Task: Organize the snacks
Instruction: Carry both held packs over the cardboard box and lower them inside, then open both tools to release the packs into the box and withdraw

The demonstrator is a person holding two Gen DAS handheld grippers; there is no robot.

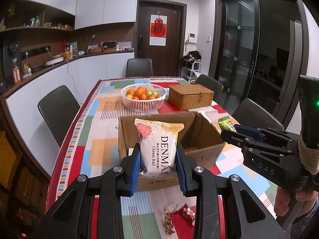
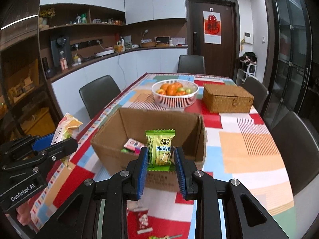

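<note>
Left gripper (image 1: 158, 164) clamped on cheese-ball bag (image 1: 158, 146), right gripper (image 2: 161, 164) clamped on green packet (image 2: 160, 149); both held upright before open box (image 2: 159, 119), likely for dropping inside.

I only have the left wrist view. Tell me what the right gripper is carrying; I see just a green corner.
Observer: The right gripper is shut on a green candy packet, held upright.
Operator: Report what's already in the cardboard box.
Observer: A small pink packet lies on the floor of the cardboard box, near its left wall.
Operator: Check the table under the right gripper.
Observer: A red-and-white wrapped candy lies on the tablecloth there, outside the box.
</note>
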